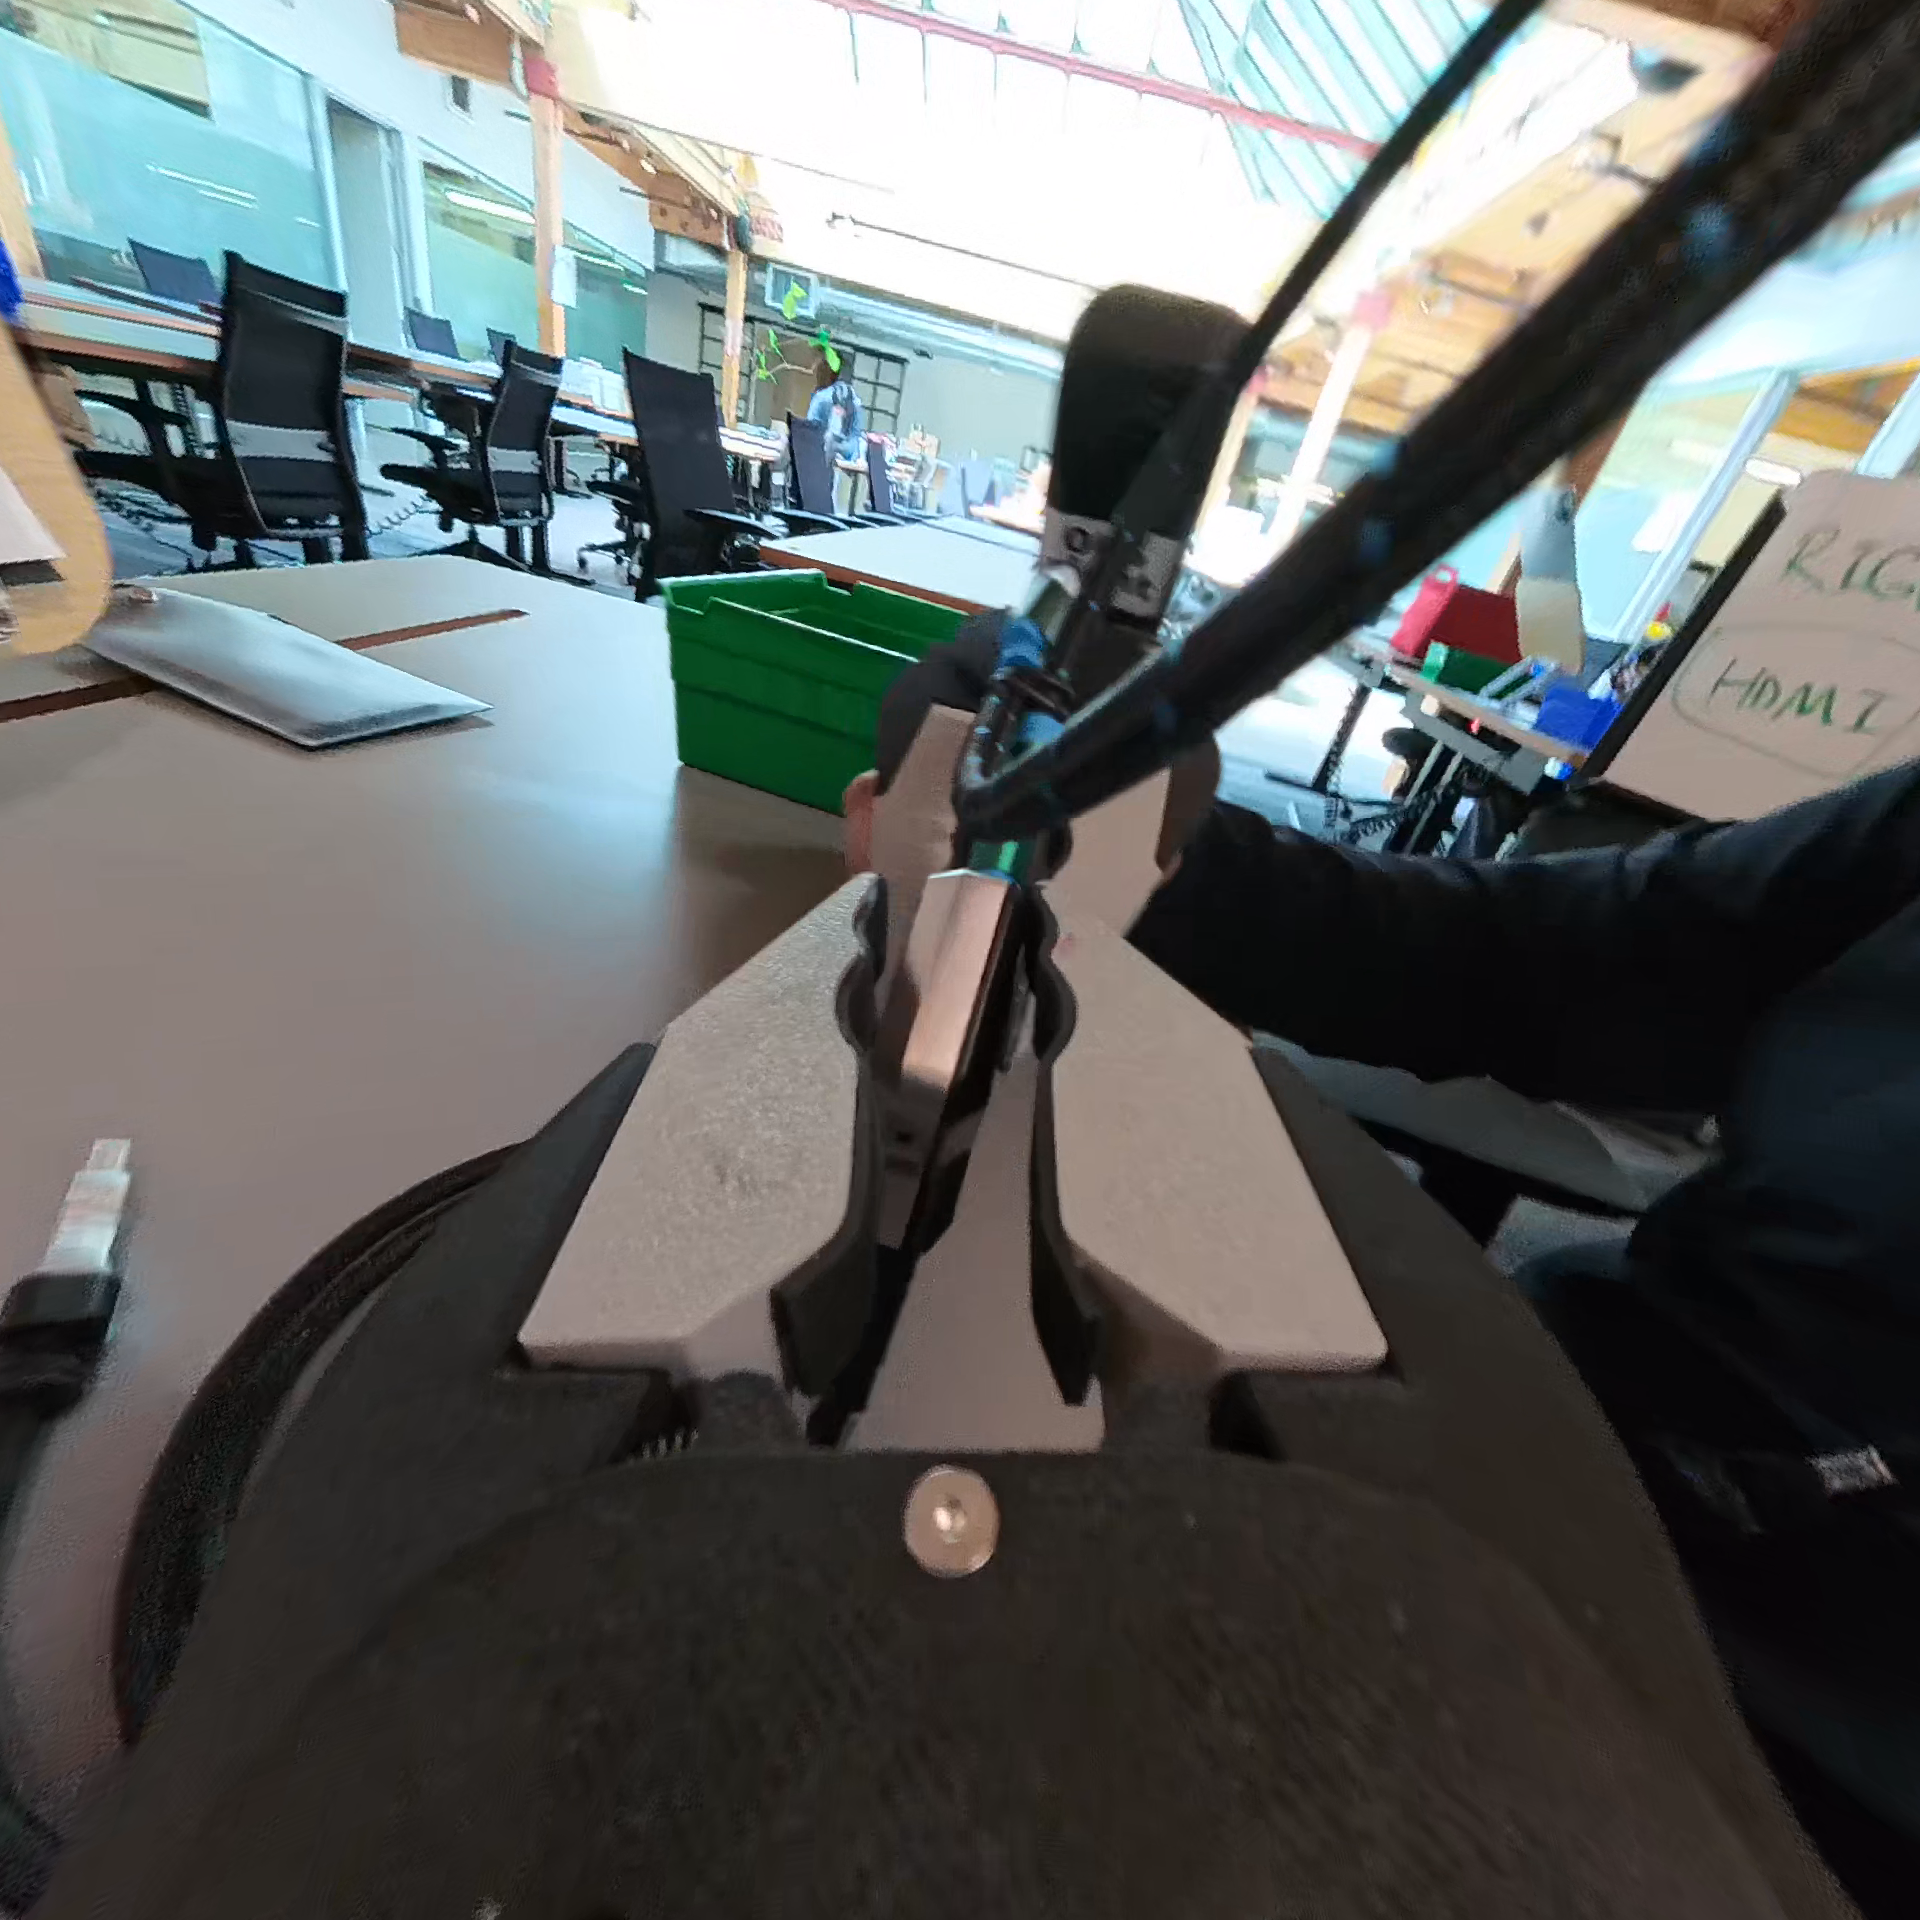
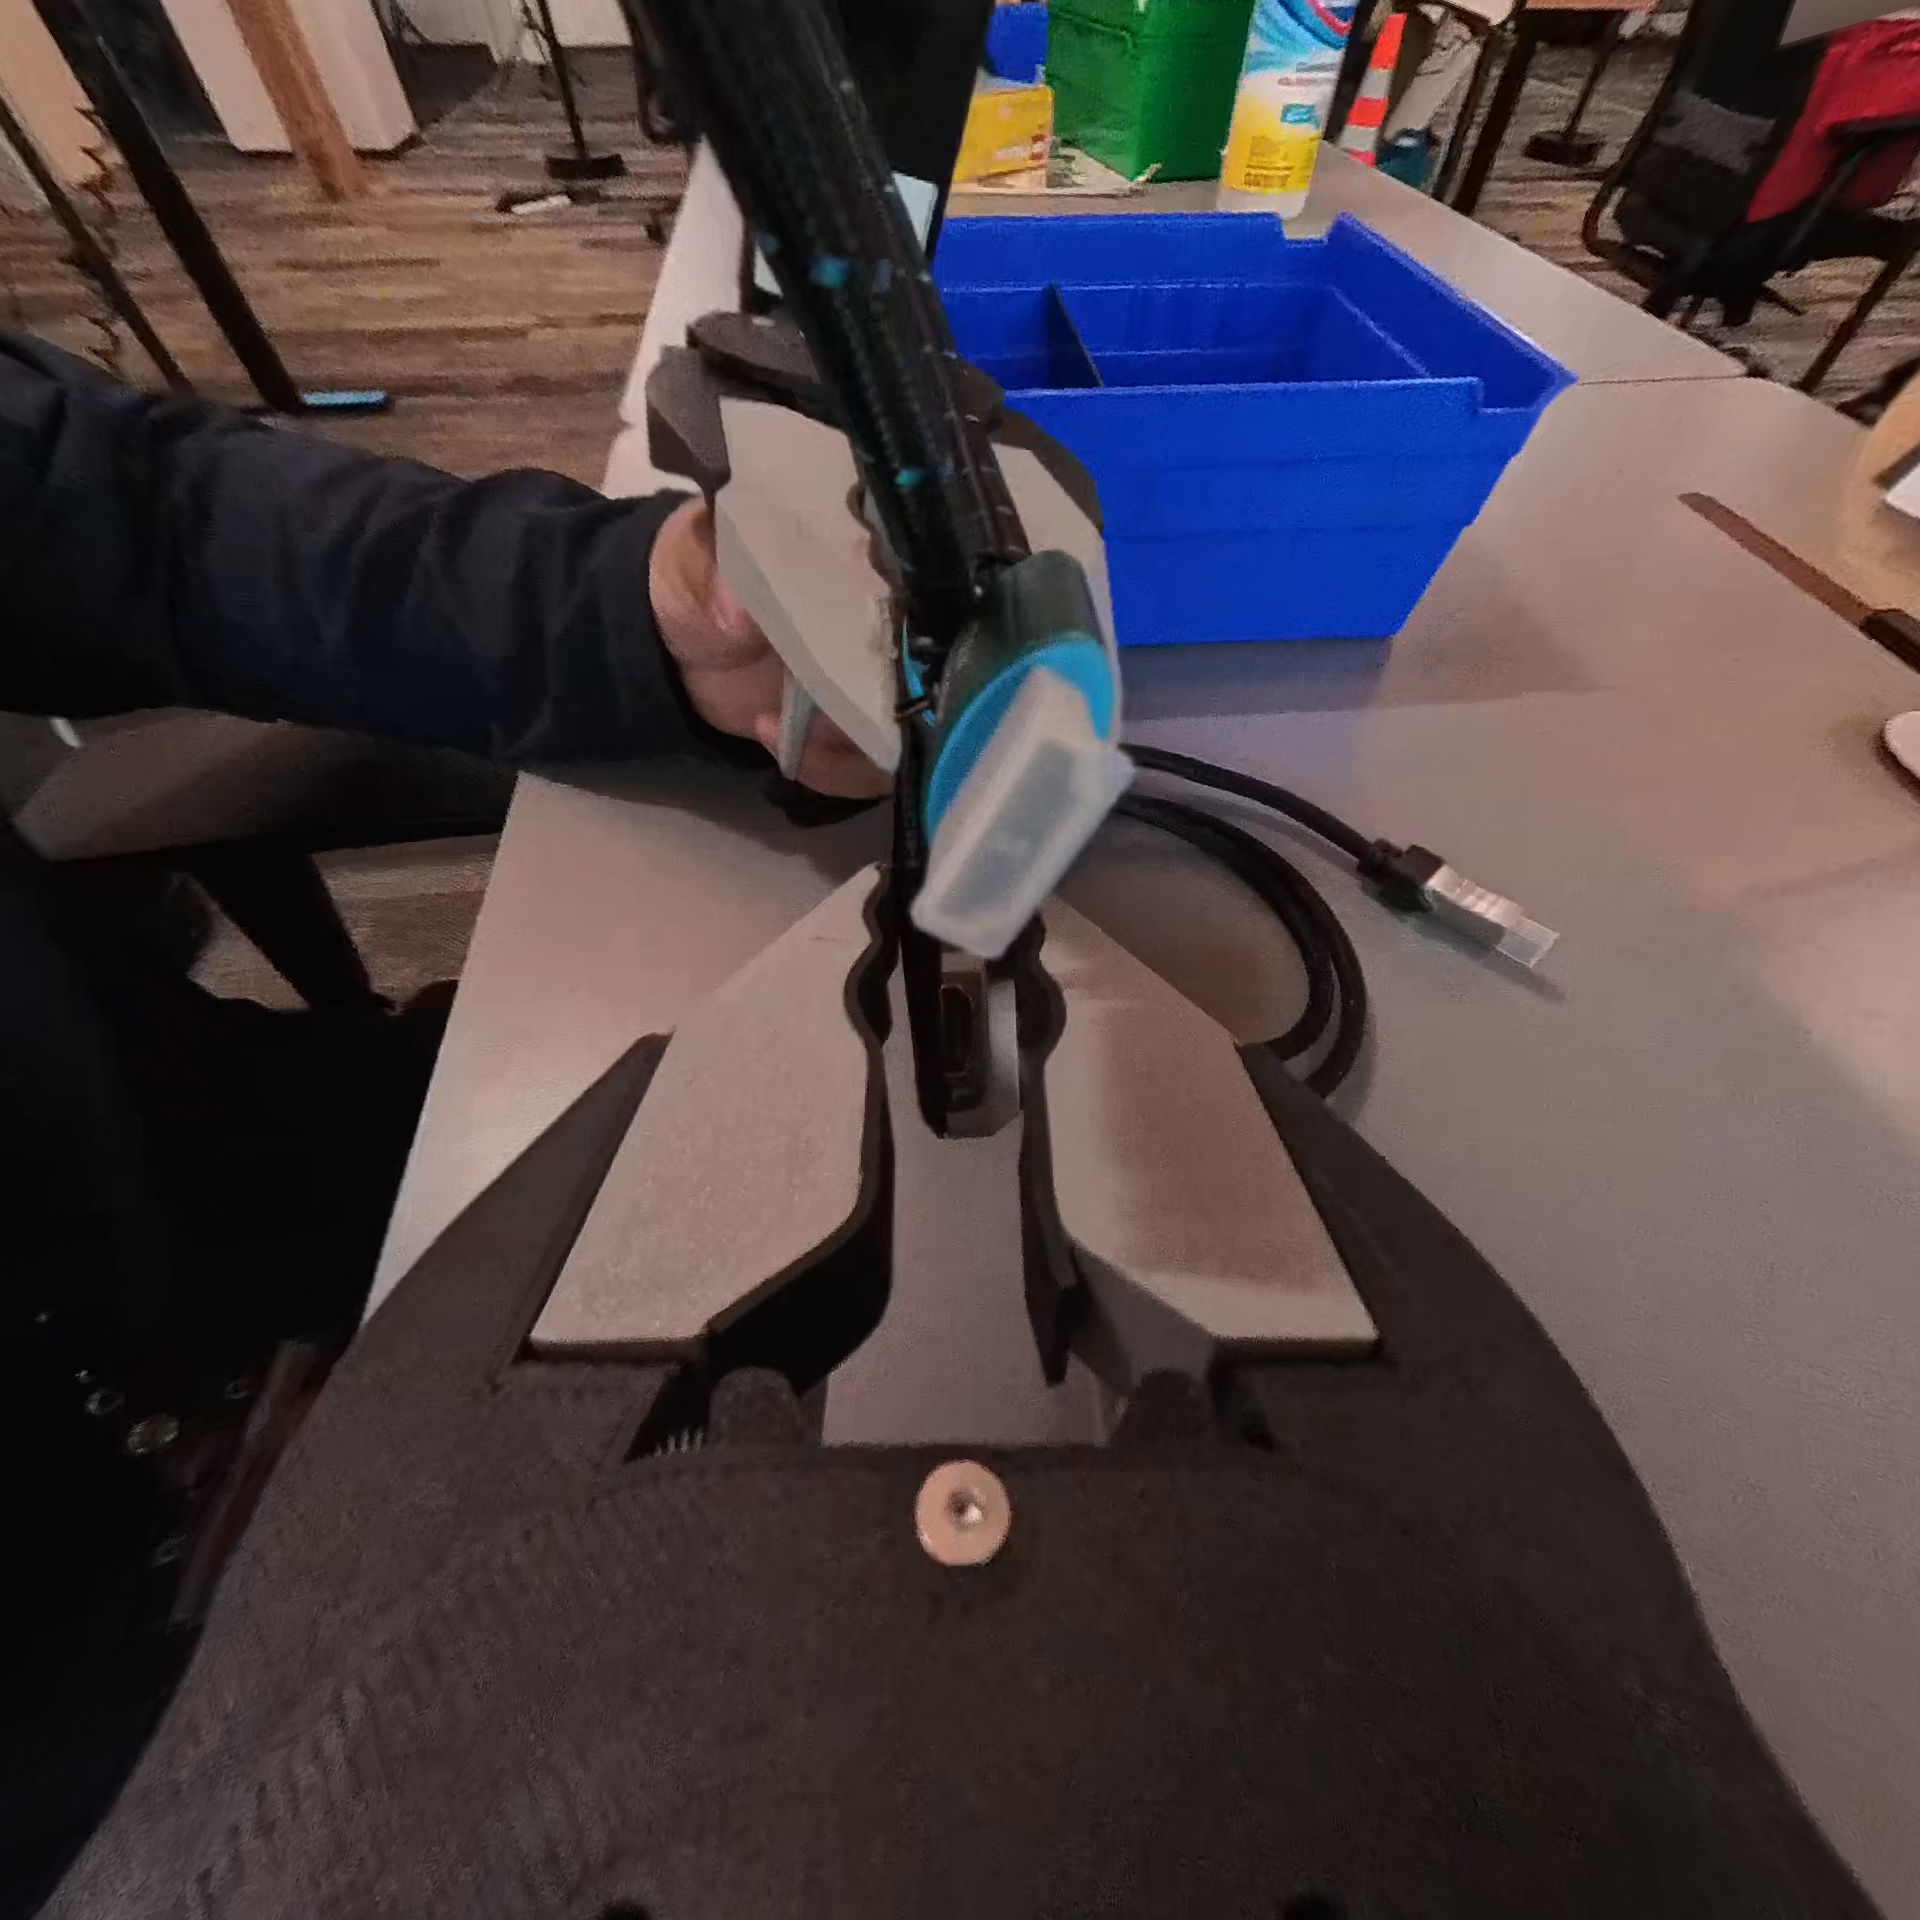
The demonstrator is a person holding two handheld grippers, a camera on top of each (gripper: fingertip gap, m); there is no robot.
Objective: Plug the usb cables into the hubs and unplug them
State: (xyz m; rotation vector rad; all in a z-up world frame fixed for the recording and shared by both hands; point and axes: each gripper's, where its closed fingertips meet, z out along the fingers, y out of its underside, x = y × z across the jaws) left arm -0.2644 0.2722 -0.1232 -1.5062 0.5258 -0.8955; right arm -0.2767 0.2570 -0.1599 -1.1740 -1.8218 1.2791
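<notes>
My left gripper (image 1: 956, 904) is shut on a thin, flat silver-and-black device (image 1: 940, 1029), held edge-up between its fingers. Just past its tips is my right gripper (image 1: 1008, 831), held by a hand in a dark sleeve. A bundle of black braided cable (image 1: 1351, 499) rises from there to the upper right. In the right wrist view my right gripper (image 2: 961, 920) is closed about a dark flat piece with a slot port (image 2: 956, 1049). I cannot tell whether it is the same device. The bundle's blue-banded plug (image 2: 1023, 769) with a clear cap hangs at its tips, in front of my left gripper (image 2: 987, 727).
A green bin (image 1: 769, 675) stands on the grey table (image 1: 364, 935) ahead of the left gripper. A divided blue bin (image 2: 1247, 436) stands behind the grippers. A second black cable with a capped silver plug (image 2: 1475, 904) lies coiled on the table. A silver pouch (image 1: 281, 665) lies far left. The tips of both grippers are at nearly the same place.
</notes>
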